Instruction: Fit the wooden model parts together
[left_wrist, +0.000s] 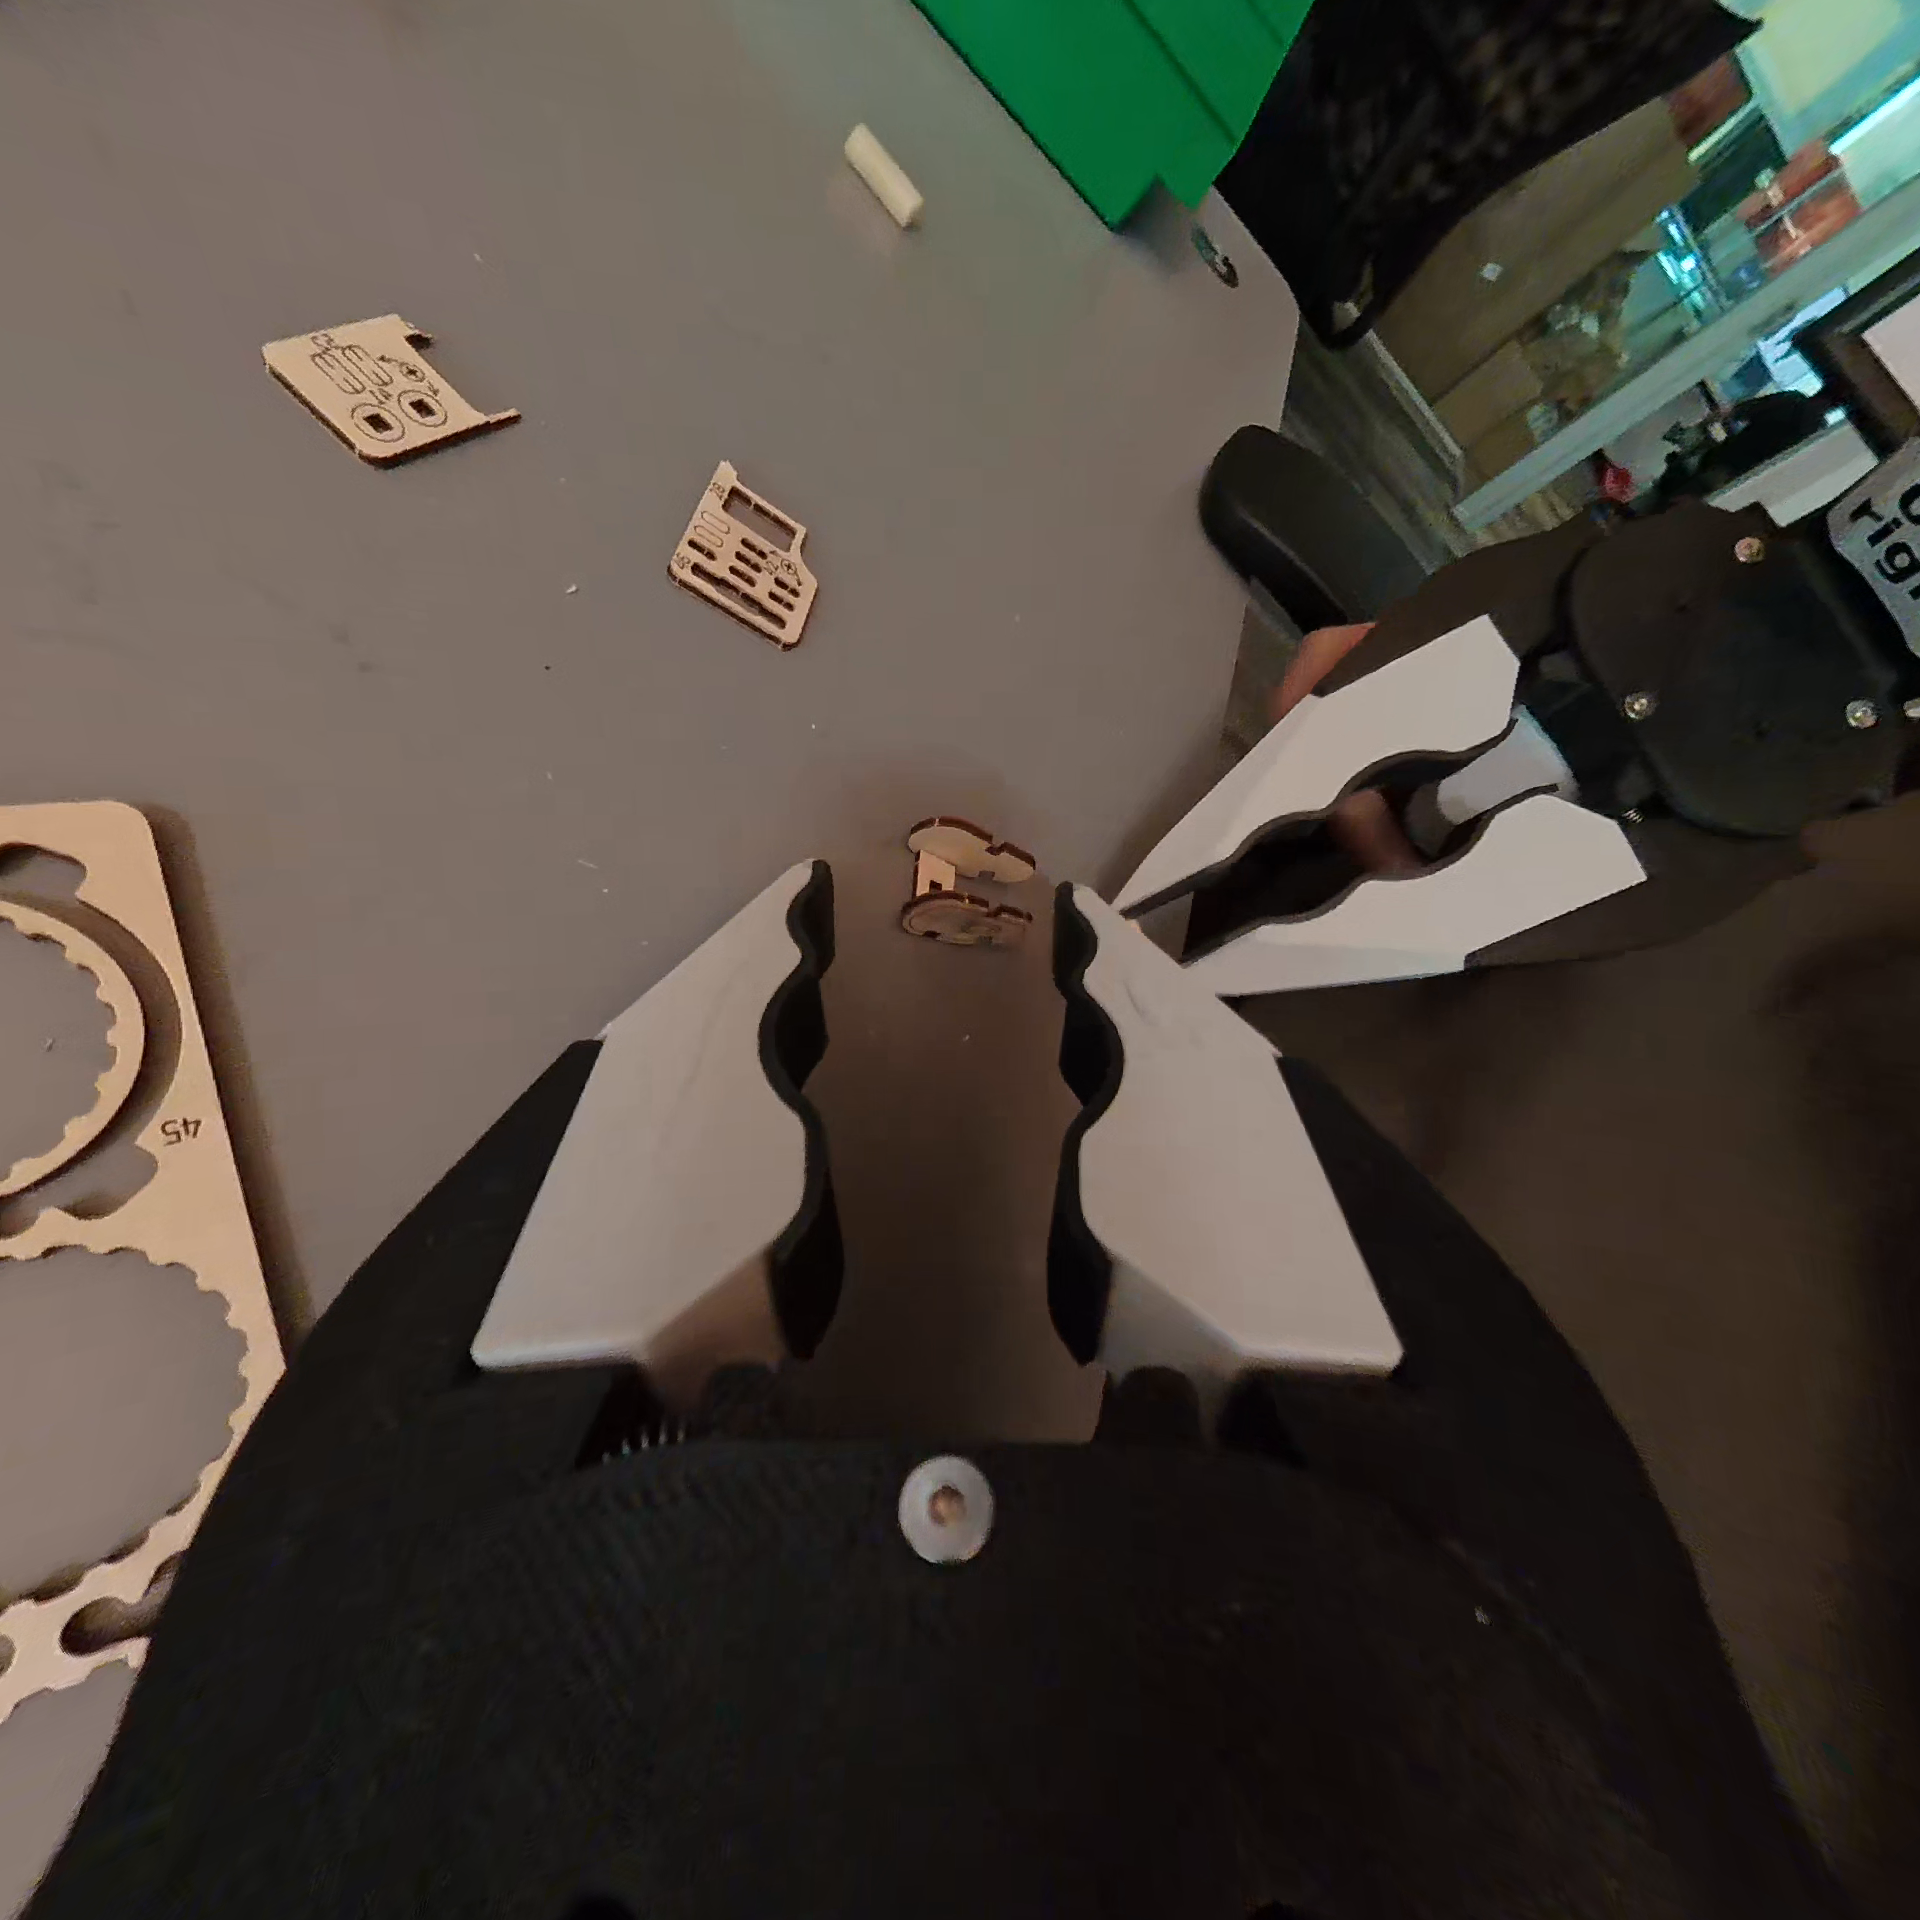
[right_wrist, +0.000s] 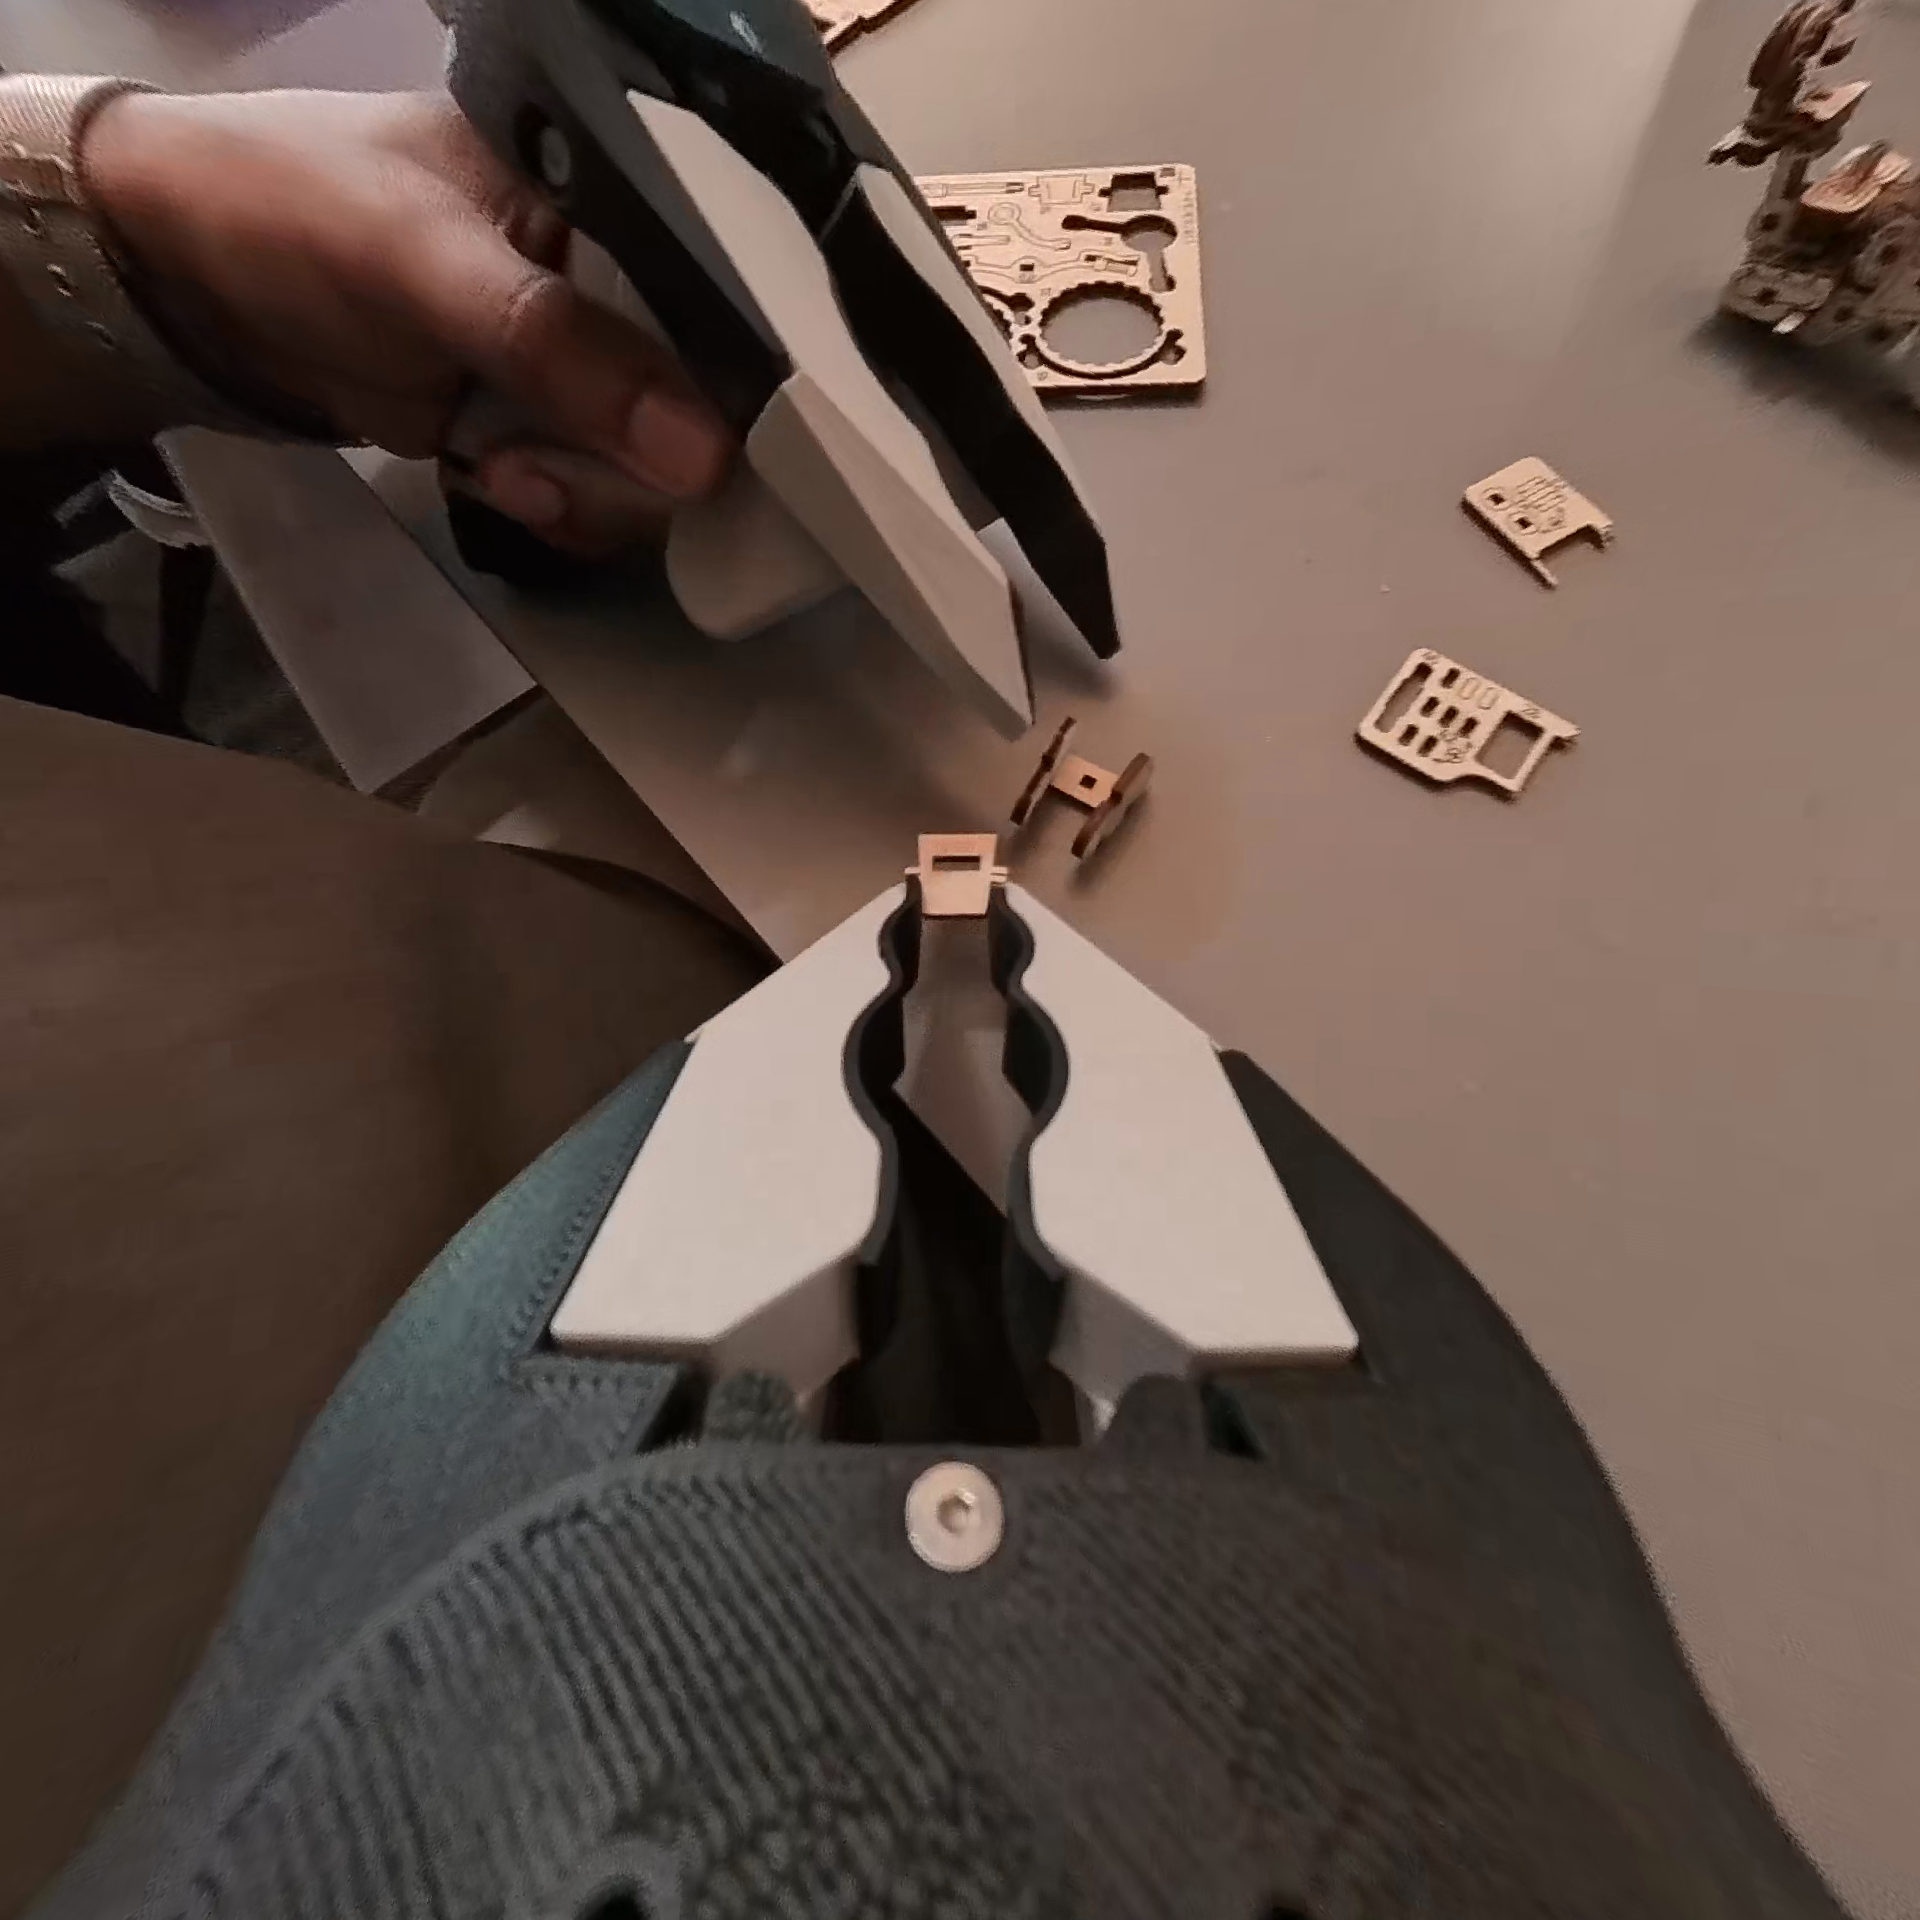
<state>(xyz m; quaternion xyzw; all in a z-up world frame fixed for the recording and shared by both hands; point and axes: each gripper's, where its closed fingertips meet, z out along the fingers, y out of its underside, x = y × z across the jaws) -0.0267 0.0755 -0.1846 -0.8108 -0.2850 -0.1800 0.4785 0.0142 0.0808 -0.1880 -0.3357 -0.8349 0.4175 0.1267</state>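
Observation:
A small wooden assembly (left_wrist: 966, 883), two round side pieces joined by a crosspiece, lies on the grey table just ahead of my open, empty left gripper (left_wrist: 940, 904). It also shows in the right wrist view (right_wrist: 1086, 795). My right gripper (right_wrist: 958, 883) is shut on a small flat wooden piece (right_wrist: 958, 875) with a rectangular slot, held a little short of the assembly. The right gripper shows at the right of the left wrist view (left_wrist: 1153, 914), next to my left fingertip. The left gripper (right_wrist: 1060, 675) hangs just above and left of the assembly in the right wrist view.
Two small wooden offcut panels (left_wrist: 390, 390) (left_wrist: 743, 571) lie farther out. A large punched-out wooden sheet (left_wrist: 104, 1195) lies at the left; another sheet (right_wrist: 1101, 281) lies beyond. A partly built wooden model (right_wrist: 1829, 197) stands at the far right. A green box (left_wrist: 1101, 94) sits at the table's back. My hands' fingertips stand some 5 cm from each other. The partly built wooden model (right_wrist: 1829, 197) is about 20 cm from my left fingertips.

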